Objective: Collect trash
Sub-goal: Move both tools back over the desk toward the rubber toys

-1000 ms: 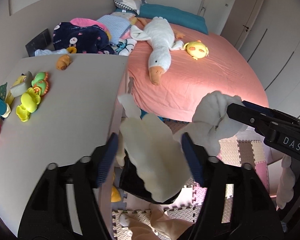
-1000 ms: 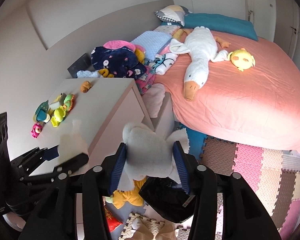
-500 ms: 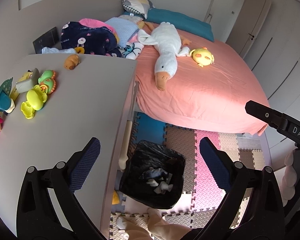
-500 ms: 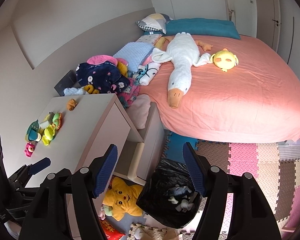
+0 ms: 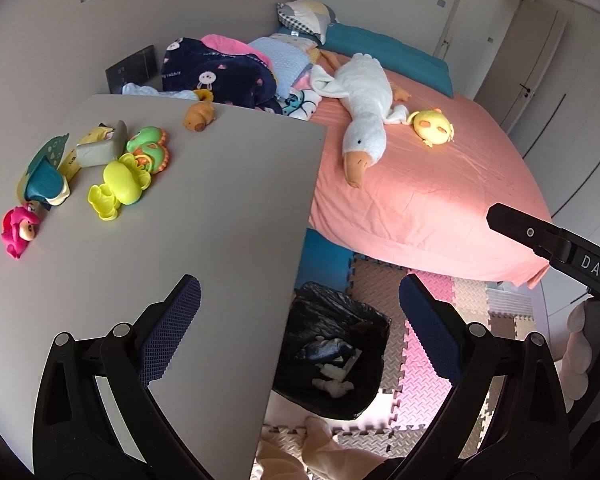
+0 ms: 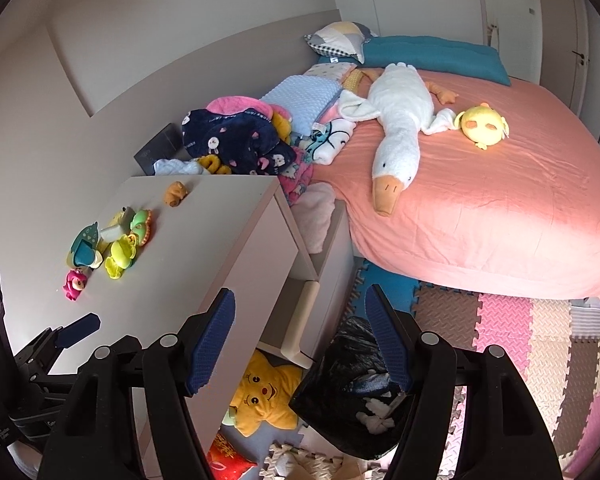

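Note:
A bin lined with a black bag (image 5: pixel 320 300) stands on the floor beside the grey cabinet, and crumpled white tissues (image 5: pixel 334 384) lie inside it. My left gripper (image 5: pixel 298 284) hangs wide open above the bin and the cabinet's edge, nothing between its blue pads. My right gripper (image 6: pixel 300 292) is also open and empty, above the bin (image 6: pixel 320 396) with its tissues (image 6: pixel 374 418). The right gripper's black finger (image 5: pixel 552 240) shows at the right of the left wrist view. One left fingertip (image 6: pixel 78 326) shows at the lower left of the right wrist view.
Small plastic toys (image 5: pixel 116 188) lie on the grey cabinet top (image 5: pixel 204 208). A pink bed (image 6: pixel 480 208) carries a white goose plush (image 6: pixel 396 132) and a yellow chick plush (image 6: pixel 482 122). A yellow star plush (image 6: pixel 264 396) and a red packet (image 6: pixel 224 460) lie on the foam mats (image 6: pixel 500 328).
A second ago each gripper held a white tissue wad over the bin. Both have opened, the wads now lie in the bin, and both hands have drifted sideways.

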### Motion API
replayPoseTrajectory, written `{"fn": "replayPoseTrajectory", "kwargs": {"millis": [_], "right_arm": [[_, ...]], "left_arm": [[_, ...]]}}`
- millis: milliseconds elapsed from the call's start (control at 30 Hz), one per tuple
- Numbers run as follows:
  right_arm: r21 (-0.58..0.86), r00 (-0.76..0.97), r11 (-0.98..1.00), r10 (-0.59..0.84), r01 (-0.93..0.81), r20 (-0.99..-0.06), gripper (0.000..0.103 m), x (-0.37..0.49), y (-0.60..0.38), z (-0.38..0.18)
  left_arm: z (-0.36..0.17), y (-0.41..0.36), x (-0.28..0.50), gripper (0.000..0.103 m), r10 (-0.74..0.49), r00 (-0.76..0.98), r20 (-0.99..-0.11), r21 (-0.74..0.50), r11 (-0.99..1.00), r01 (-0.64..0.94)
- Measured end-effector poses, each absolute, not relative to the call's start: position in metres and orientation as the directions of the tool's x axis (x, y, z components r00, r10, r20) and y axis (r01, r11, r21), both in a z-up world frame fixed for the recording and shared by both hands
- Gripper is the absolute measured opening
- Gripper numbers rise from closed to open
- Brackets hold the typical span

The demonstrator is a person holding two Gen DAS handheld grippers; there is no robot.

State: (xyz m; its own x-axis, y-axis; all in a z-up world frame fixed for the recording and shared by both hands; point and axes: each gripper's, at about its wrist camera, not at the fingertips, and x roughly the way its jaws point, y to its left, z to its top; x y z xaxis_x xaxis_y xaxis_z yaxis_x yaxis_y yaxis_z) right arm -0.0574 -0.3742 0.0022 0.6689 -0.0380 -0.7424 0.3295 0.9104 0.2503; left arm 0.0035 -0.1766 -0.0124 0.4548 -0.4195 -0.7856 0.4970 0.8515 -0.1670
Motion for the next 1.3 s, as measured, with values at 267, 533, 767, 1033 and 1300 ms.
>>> {"fn": "replayPoseTrajectory", "kwargs": {"millis": [267, 533, 767, 1033, 1300], "right_arm": [[0.265, 0.668, 0.937, 0.047, 0.229, -0.743, 0.068, -0.024, -0.332, -0.001], [0.262, 0.653, 0.956, 0.117, 0.129, -0.748, 0.068, 0.007, -0.285, -0.002], [0.259, 0.639, 0.964, 0.159, 0.065, -0.753, 0.068, 0.029, -0.253, -0.004], [0.261, 0.622, 0.965, 0.201, 0.005, -0.757, 0.068, 0.058, -0.225, -0.009], [0.264, 0.593, 0.964, 0.233, -0.035, -0.771, 0.068, 0.091, -0.203, -0.018]], "left_arm": [[-0.014, -0.127, 0.012, 0.096, -0.359, 0.499, -0.789, -0.155, 0.902, 0.403], [-0.016, -0.075, 0.023, 0.096, -0.291, 0.535, -0.793, -0.147, 0.944, 0.296], [-0.02, -0.039, 0.033, 0.096, -0.247, 0.553, -0.795, -0.149, 0.965, 0.216], [-0.026, -0.008, 0.053, 0.096, -0.201, 0.568, -0.798, -0.146, 0.979, 0.141], [-0.031, 0.011, 0.076, 0.096, -0.152, 0.575, -0.804, -0.131, 0.988, 0.078]]}}
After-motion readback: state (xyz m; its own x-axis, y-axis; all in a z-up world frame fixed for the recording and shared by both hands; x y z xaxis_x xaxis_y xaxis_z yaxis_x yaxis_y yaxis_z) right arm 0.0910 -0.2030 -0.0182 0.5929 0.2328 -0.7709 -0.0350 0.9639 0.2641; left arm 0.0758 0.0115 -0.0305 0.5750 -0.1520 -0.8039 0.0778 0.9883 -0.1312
